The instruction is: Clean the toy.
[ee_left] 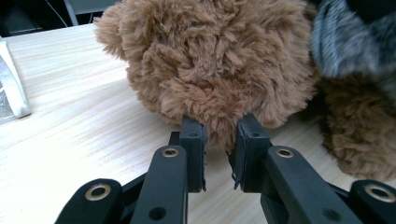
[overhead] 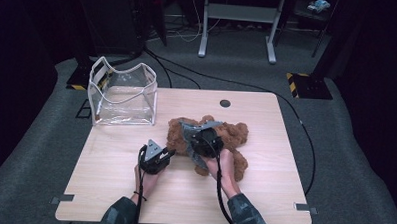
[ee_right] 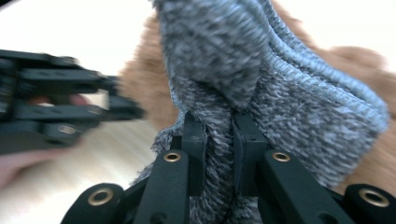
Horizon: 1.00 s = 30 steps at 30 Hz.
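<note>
On the pale wooden table [overhead: 263, 204], a brown plush bear [overhead: 220, 135] lies a little right of centre, toward the near edge, with a grey knitted garment [ee_right: 280, 93] bunched over it. A clear plastic bag [overhead: 122, 94] with white trim stands open at the far left corner, well apart from the bear.

Your right gripper [overhead: 200, 137] sits over the middle of the bear; in the right gripper view its jaws are pressed together on a fold of the grey knit, the fabric pinched tight between the pads.

Your left gripper [overhead: 171, 152] rests low at the bear's left side, just above the tabletop. In the left gripper view its jaws [ee_left: 219, 158] stand narrow with a tuft of brown fur from the rounded plush part wedged between the fingertips, the pads closed against it.

Your hands come in from the near edge, sleeves dark and patterned.
</note>
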Available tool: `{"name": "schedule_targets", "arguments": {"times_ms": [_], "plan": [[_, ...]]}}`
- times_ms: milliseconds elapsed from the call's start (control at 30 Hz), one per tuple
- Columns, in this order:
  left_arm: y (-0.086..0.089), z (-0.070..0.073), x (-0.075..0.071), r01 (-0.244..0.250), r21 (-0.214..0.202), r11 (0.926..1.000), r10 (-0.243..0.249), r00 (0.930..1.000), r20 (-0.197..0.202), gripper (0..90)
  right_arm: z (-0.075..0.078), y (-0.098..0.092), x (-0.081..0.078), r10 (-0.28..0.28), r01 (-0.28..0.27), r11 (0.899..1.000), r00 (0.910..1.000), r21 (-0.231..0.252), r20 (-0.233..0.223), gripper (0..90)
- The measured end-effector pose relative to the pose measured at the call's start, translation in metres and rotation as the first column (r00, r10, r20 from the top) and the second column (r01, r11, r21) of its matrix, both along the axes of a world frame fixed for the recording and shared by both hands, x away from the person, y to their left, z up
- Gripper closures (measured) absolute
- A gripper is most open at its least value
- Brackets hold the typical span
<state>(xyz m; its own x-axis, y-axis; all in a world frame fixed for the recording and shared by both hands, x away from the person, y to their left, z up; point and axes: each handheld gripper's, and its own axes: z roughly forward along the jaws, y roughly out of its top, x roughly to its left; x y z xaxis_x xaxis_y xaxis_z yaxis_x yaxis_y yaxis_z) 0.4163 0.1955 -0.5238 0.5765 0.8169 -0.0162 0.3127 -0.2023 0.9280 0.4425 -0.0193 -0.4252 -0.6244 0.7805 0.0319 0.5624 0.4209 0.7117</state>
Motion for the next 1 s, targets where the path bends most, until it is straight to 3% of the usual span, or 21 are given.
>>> {"name": "schedule_targets", "arguments": {"times_ms": [133,233,333,433,533,633,800,833,1000], "plan": [[0.0,0.0,0.0,0.002,-0.002,1.0,-0.002,1.0,0.001,76.3,0.002,-0.018,-0.001,-0.043,0.043,0.999,0.9991,0.03,-0.005,77.9],[0.0,0.0,0.0,0.004,-0.005,1.0,-0.004,1.0,0.001,76.2,0.006,-0.018,-0.005,-0.003,0.003,0.998,0.9999,0.061,0.012,77.9],[0.0,0.0,0.0,0.011,0.003,0.9999,-0.011,0.9999,-0.006,76.2,0.011,-0.005,-0.013,0.048,-0.048,0.994,0.9988,0.094,0.004,77.9],[0.0,0.0,0.0,0.007,-0.001,1.0,-0.007,1.0,-0.002,76.3,0.007,0.014,-0.017,0.103,-0.104,0.992,0.9946,0.079,0.009,77.8],[0.0,0.0,0.0,0.005,-0.005,1.0,-0.005,1.0,-0.001,76.2,-0.002,0.025,-0.014,0.117,-0.117,0.992,0.9931,0.055,0.0,77.7],[0.0,0.0,0.0,0.003,-0.001,1.0,-0.003,1.0,0.001,76.2,-0.011,0.027,-0.01,0.095,-0.094,0.995,0.9955,0.028,-0.01,77.8],[0.0,0.0,0.0,0.001,-0.002,1.0,-0.001,1.0,0.001,76.2,-0.015,0.013,-0.012,0.038,-0.038,0.999,0.9989,0.017,-0.028,77.8],[0.0,0.0,0.0,0.002,-0.003,1.0,-0.002,1.0,0.001,76.2,-0.015,0.007,-0.013,0.025,-0.025,1.0,0.9997,0.015,-0.008,77.8],[-0.001,0.0,0.0,0.002,-0.001,1.0,-0.002,1.0,0.004,76.2,-0.008,-0.026,-0.02,-0.037,0.038,0.995,0.9992,0.091,-0.016,77.8]]}}
